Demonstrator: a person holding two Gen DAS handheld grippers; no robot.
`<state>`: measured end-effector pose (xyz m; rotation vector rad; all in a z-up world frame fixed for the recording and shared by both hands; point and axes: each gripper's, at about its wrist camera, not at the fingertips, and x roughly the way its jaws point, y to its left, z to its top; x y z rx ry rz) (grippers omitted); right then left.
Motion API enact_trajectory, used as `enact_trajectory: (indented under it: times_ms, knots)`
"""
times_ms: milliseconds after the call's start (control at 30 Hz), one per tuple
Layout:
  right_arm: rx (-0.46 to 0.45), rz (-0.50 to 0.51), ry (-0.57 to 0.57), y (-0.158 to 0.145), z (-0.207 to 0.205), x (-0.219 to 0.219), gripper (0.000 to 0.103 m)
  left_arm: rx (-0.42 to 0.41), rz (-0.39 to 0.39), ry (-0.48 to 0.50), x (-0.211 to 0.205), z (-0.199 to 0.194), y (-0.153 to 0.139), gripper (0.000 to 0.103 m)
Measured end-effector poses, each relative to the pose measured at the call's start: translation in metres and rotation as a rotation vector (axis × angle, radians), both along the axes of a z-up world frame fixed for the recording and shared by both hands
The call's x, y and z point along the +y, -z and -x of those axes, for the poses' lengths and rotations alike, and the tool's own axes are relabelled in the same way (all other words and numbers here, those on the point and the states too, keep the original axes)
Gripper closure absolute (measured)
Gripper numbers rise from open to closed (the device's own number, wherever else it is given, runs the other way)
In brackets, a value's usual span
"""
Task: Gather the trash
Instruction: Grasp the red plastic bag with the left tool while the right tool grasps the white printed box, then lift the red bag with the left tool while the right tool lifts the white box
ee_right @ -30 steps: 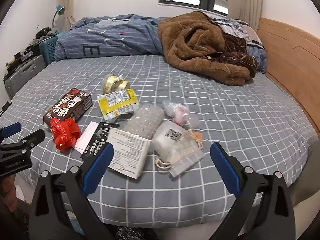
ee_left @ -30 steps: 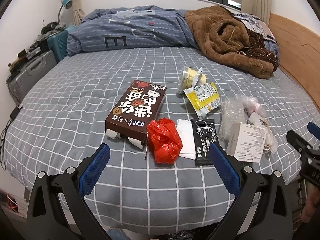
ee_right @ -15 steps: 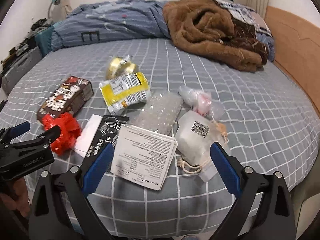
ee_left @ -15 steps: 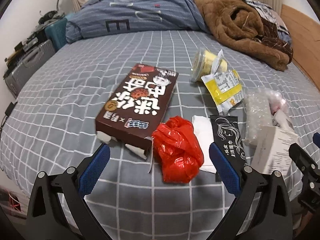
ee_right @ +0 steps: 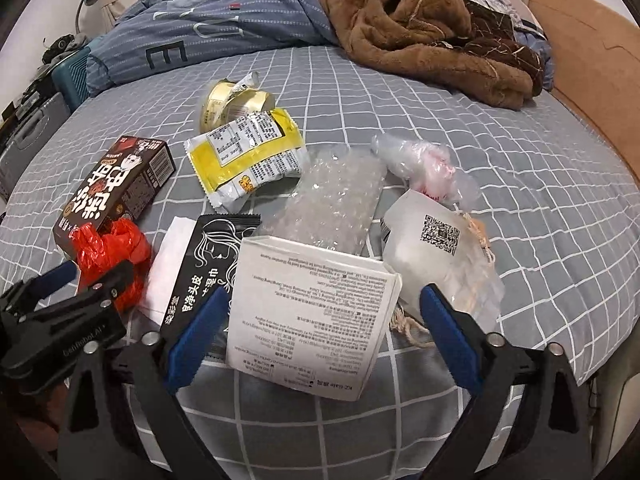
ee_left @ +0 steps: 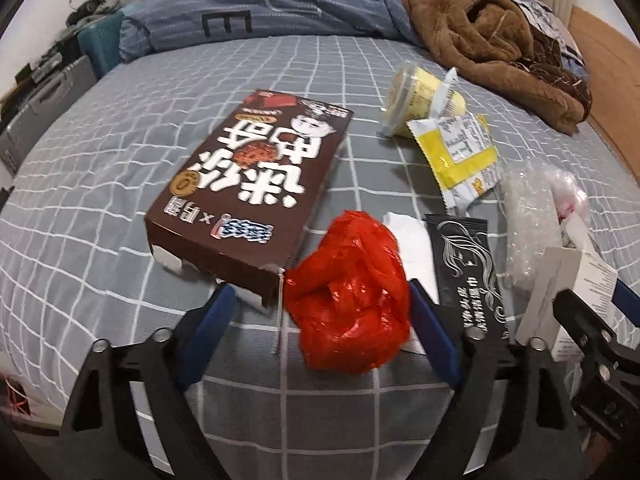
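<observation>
a: both hands are lower and closer over the bed [ee_left: 100, 168] than a second ago, so the trash fills each view. the brown snack box [ee_left: 256, 184] lies flat, touching the red plastic bag [ee_left: 352, 292].

b: and the jaws?

a: the left gripper [ee_left: 320, 320] has just been closing its jaws, yet they stand wide, straddling the red bag without pressing it. the right gripper [ee_right: 320, 316] has just been narrowing too, wide on either side of the white box [ee_right: 308, 312], gripping nothing.

b: so the first pickups are about to start?

a: i'd judge so. nothing is collected yet.

b: room to move?

a: tight. the black sachet [ee_right: 208, 264] and white tissue [ee_right: 168, 264] lie between the two targets, and the drawstring pouch [ee_right: 436, 256] touches the white box. the bed's near edge is just below both grippers, and they are close beside each other.
</observation>
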<state>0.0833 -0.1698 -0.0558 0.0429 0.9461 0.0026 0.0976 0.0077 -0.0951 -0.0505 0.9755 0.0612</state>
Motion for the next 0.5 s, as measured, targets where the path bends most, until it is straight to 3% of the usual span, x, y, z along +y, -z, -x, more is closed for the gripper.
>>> enact_trajectory:
  times_ms: [67, 167, 500]
  knots:
    - [0.003, 0.000, -0.005, 0.001, 0.000, 0.001, 0.018, 0.005, 0.019, 0.012, 0.000, 0.002, 0.001, 0.033]
    - [0.014, -0.009, -0.026, 0.003, -0.001, 0.003, 0.029, 0.015, 0.032, 0.027, -0.004, 0.002, 0.003, 0.050]
    - [-0.005, -0.017, -0.039, -0.008, 0.005, 0.000, 0.030, 0.000, 0.016, 0.024, -0.005, 0.006, -0.003, 0.063]
